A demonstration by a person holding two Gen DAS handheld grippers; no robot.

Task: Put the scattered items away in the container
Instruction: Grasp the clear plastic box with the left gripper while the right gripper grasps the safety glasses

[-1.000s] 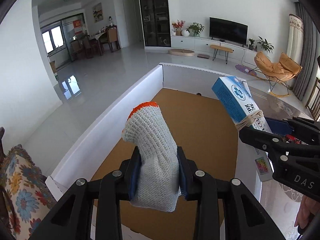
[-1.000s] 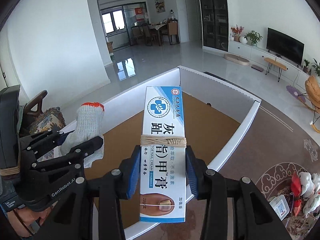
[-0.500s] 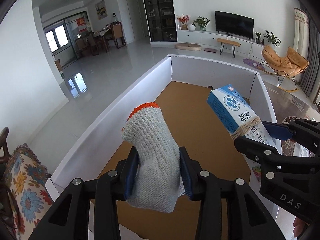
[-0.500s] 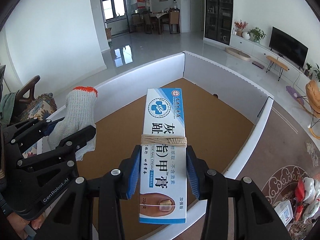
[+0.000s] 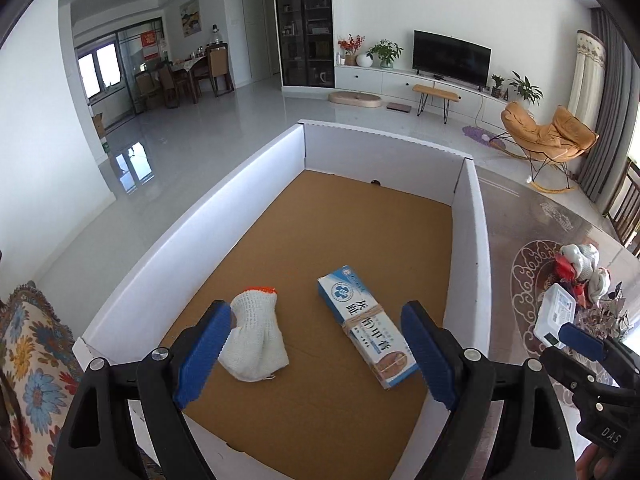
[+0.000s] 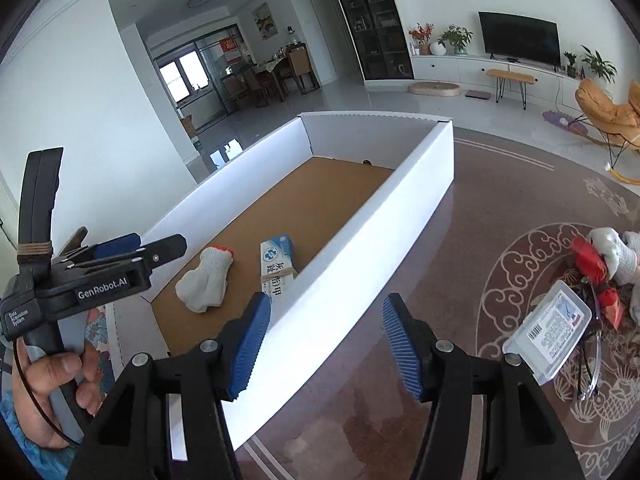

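Observation:
A white knit glove with an orange cuff [image 5: 256,334] [image 6: 206,280] lies on the brown floor of the white-walled box [image 5: 260,168] [image 6: 360,232]. Beside it to the right lies the blue and white cream box [image 5: 366,322] [image 6: 278,268], bound with string. My left gripper [image 5: 316,344] hangs above the box's near end, its jaws opening, nothing between the pads. My right gripper [image 6: 326,340] is over the box's right wall and the table, jaws opening and empty. The left gripper [image 6: 132,250] also shows at the left of the right wrist view.
On the brown patterned table [image 6: 460,240] right of the box lie a clear plastic case [image 6: 548,336] [image 5: 556,316], white gloves [image 6: 616,252] and red pieces [image 6: 588,264]. A flowered cushion [image 5: 24,360] is at the left. A hand [image 6: 52,392] holds the left gripper.
Both grippers opened and let go: the glove and the cream box dropped onto the box floor. The right gripper swung right, out over the box wall and table.

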